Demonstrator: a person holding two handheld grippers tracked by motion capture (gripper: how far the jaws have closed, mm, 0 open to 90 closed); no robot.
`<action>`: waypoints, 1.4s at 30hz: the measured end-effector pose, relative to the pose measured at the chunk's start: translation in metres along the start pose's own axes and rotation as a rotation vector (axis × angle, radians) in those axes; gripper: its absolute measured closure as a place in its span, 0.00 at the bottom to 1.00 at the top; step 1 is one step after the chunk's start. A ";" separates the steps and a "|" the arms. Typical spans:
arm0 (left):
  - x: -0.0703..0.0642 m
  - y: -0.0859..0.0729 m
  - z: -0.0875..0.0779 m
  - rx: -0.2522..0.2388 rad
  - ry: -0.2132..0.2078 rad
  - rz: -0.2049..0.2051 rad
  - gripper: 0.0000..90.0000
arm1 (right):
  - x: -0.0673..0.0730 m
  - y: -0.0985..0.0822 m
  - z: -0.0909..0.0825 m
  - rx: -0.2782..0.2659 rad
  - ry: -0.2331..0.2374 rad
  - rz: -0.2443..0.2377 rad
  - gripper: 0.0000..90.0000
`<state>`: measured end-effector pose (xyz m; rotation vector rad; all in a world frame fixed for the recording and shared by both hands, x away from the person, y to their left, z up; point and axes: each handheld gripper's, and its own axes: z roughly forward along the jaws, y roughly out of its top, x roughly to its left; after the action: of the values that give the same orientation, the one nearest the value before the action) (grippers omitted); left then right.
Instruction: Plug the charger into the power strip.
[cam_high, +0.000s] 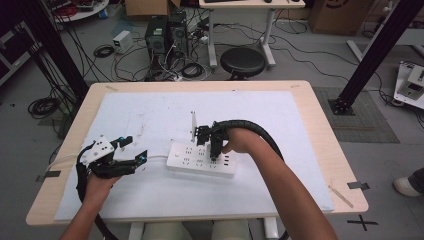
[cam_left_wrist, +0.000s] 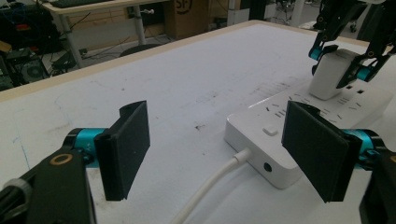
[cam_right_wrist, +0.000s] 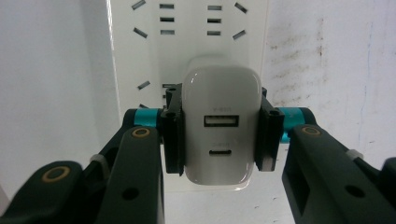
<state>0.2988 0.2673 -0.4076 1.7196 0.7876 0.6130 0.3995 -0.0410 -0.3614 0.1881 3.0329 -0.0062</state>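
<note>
A white power strip (cam_high: 200, 160) lies on the white mat, its cable (cam_left_wrist: 210, 186) running off its left end. My right gripper (cam_right_wrist: 218, 130) points straight down and is shut on a white USB charger (cam_right_wrist: 220, 126), whose two ports face the camera; the charger sits against the strip (cam_right_wrist: 187, 42) over one of its sockets. From the left gripper view the charger (cam_left_wrist: 331, 72) stands on the strip (cam_left_wrist: 271, 135) between the right gripper's jaws. My left gripper (cam_left_wrist: 219, 149) rests left of the strip, open, with nothing between its pads, aimed at the strip's cable end. High view: right gripper (cam_high: 215, 152), left gripper (cam_high: 132, 152).
The white mat (cam_high: 150, 115) covers most of the wooden table (cam_high: 320, 125). A thin white upright piece (cam_high: 193, 127) stands just behind the strip. Beyond the table are a black stool (cam_high: 243, 61), computer towers and loose cables on the floor.
</note>
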 end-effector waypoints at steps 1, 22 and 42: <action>0.000 0.000 0.001 0.000 -0.001 -0.001 0.26 | -0.002 0.000 0.000 0.001 0.002 -0.006 0.71; -0.003 0.000 0.001 -0.002 -0.006 0.000 0.26 | -0.001 -0.007 0.005 -0.066 0.004 0.040 0.71; 0.001 0.001 0.001 -0.006 -0.007 -0.011 0.26 | -0.002 -0.097 -0.006 -0.600 -0.002 0.459 0.24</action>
<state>0.3002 0.2671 -0.4072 1.7105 0.7891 0.6006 0.3887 -0.1378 -0.3558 0.8007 2.7525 0.9083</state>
